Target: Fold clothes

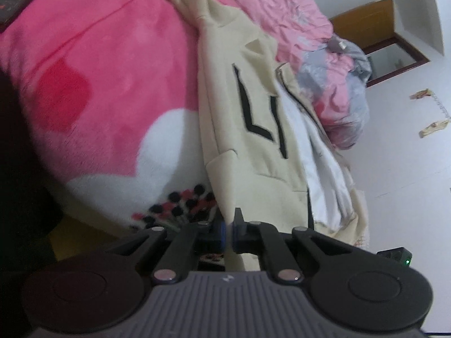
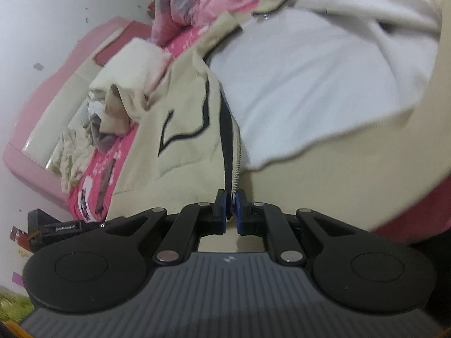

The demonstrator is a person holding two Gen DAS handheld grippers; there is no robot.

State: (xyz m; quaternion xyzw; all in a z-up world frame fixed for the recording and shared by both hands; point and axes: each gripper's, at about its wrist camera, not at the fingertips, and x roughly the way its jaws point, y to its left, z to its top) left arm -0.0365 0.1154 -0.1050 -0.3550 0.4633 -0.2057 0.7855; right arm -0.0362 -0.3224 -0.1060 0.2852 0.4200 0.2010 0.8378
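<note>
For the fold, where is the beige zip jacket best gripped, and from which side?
At the bottom hem corners of the beige jacket, coming in from the hem end. It lies open, white lining up, and both the left gripper and right gripper are already shut there, the right beside the zipper.

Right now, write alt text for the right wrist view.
The right gripper is shut on the zipper edge of a cream jacket with black trim, its white lining exposed. Behind it, a rumpled clothes pile lies on a pink bed.
</note>
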